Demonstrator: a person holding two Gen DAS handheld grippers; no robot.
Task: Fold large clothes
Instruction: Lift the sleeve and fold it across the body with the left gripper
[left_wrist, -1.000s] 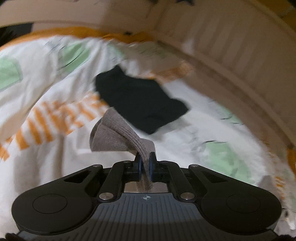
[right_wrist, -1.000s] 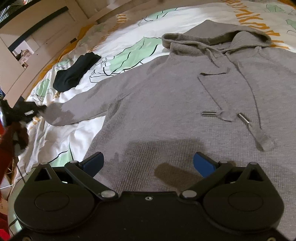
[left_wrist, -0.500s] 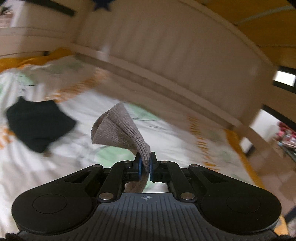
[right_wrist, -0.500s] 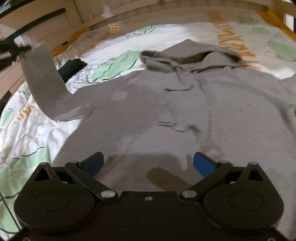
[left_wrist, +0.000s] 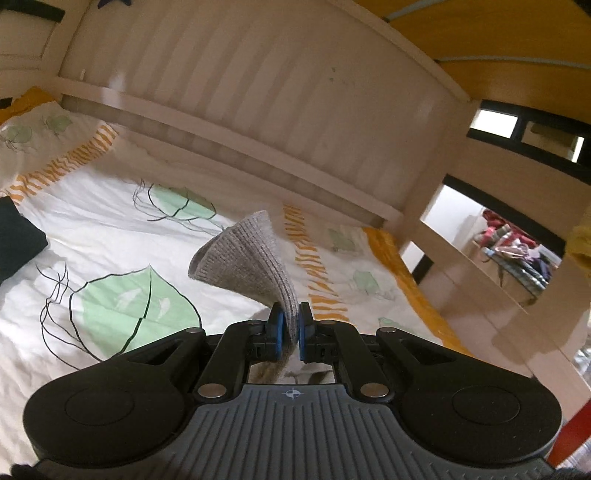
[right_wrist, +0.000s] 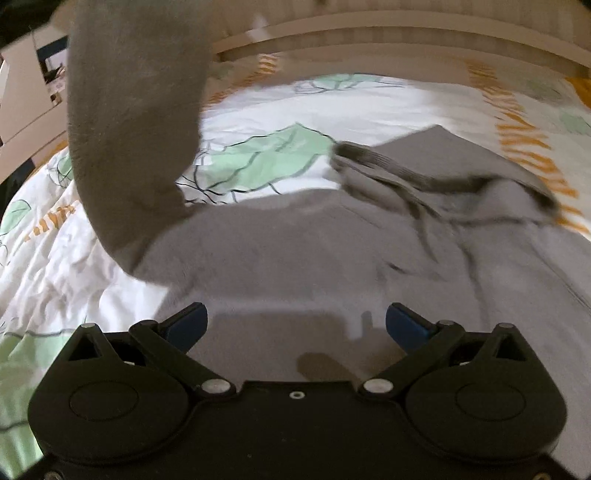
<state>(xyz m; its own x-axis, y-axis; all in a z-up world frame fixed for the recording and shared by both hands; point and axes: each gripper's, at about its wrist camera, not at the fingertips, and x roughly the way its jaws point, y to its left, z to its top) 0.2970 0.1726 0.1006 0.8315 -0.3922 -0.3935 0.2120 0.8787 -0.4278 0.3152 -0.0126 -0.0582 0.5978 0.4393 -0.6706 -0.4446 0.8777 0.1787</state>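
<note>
Left gripper clenching ribbed cuff of grey hoodie, blue pads pressing fabric from both sides; cuff standing up above leaf-print duvet. Right gripper released, jaws spread wide, nothing between them, hovering over near part of hoodie body. Hoodie lying flat on duvet, hood at far right. Sleeve rising from left shoulder, hanging lifted at left. Dark garment lying on duvet at far left.
</note>
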